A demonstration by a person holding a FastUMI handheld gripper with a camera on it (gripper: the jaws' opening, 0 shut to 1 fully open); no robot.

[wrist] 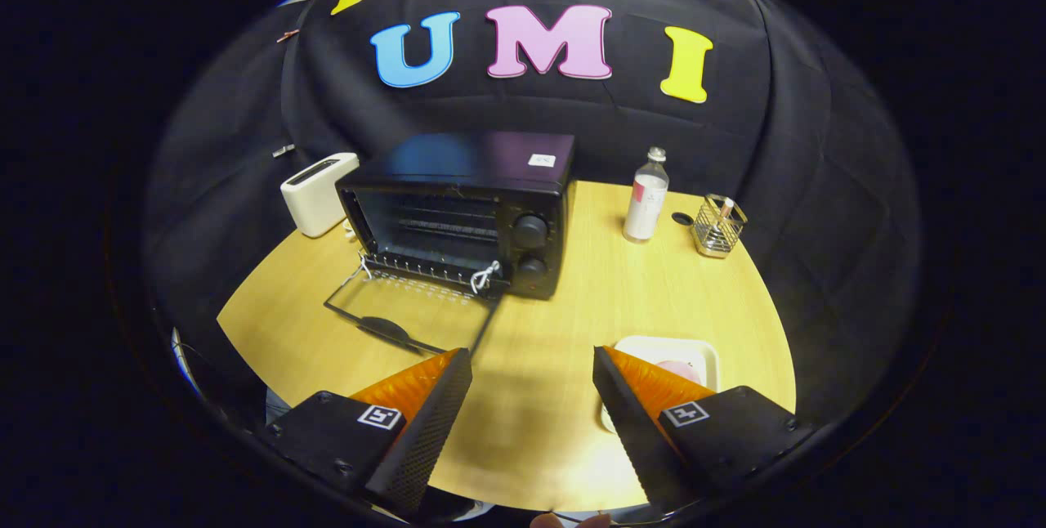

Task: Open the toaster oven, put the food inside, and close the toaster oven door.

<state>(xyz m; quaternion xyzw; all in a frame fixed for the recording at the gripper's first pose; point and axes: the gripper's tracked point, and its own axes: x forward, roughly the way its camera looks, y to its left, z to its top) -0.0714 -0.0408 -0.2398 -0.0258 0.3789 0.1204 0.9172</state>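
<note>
— Food (675,368) sits on that white tray (654,346), see? It is just beside the right finger, and partly hidden behind it.

— What does it look like?

— Pink and round, I think. I can only see a bit of it. It looks soft and light to me, maybe a little slippery. I would pinch it gently by the sides so it does not get squashed.

— Are the jaws holding anything?

— No. The gripper (531,364) has its jaws wide apart, with only bare worktop (531,430) between them.

— And the toaster oven (462,213)?

— It is beyond the fingers, a little to the left. Its glass door (409,311) is already down flat on the worktop, so the inside is open. I can see the wire rack in there. The door has a dark handle at its front edge, and that is the place to grab later for closing. It looks stiff and hard, and glass can break, so go slow.

— So the food goes in next?

— I think so.
</note>
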